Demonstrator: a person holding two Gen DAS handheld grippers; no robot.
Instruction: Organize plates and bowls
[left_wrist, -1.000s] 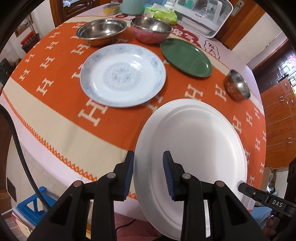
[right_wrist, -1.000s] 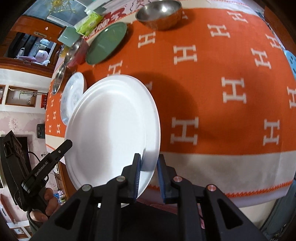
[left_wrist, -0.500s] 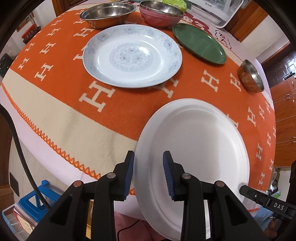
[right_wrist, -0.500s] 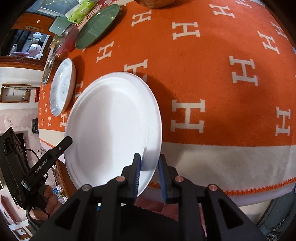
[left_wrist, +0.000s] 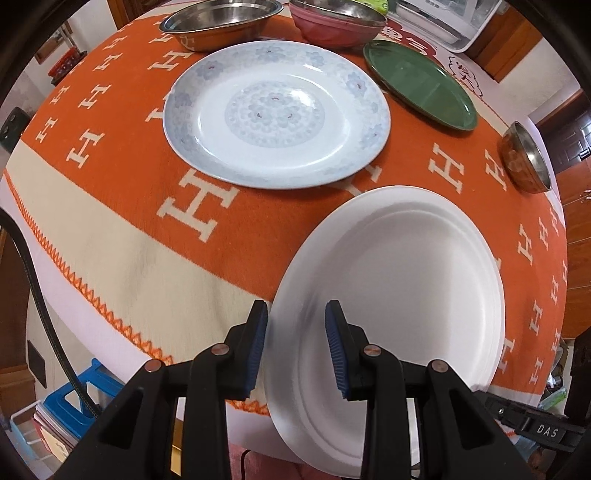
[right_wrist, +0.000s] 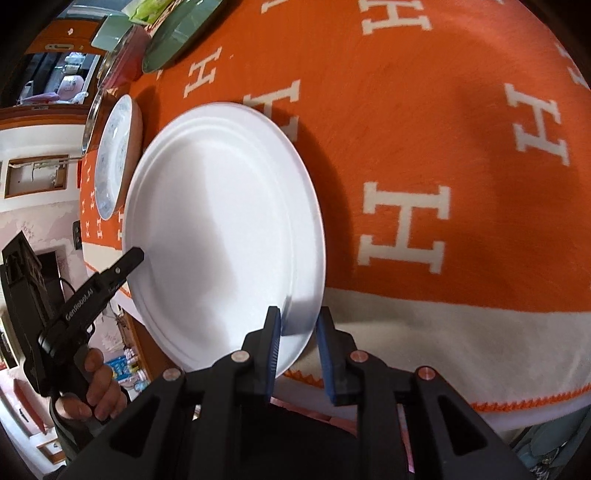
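Observation:
A plain white plate (left_wrist: 391, 295) is held tilted above the near edge of the orange tablecloth; it also shows in the right wrist view (right_wrist: 221, 229). My left gripper (left_wrist: 295, 332) straddles its near-left rim with its jaws apart, so its grip is unclear. My right gripper (right_wrist: 297, 332) straddles the opposite rim, jaws slightly parted around it. A blue-patterned plate (left_wrist: 277, 114) lies flat beyond the white plate. A green oval plate (left_wrist: 419, 85) lies at the back right.
A steel bowl (left_wrist: 218, 22) and a pink bowl (left_wrist: 336, 26) stand at the back. A small copper-coloured bowl (left_wrist: 524, 158) sits at the right edge. The table (left_wrist: 110, 236) ends just below the grippers. A blue stool (left_wrist: 74, 402) stands below left.
Both grippers have carried the white plate forward over the table toward the blue-patterned plate, which now looks larger and closer. The right jaws have parted slightly.

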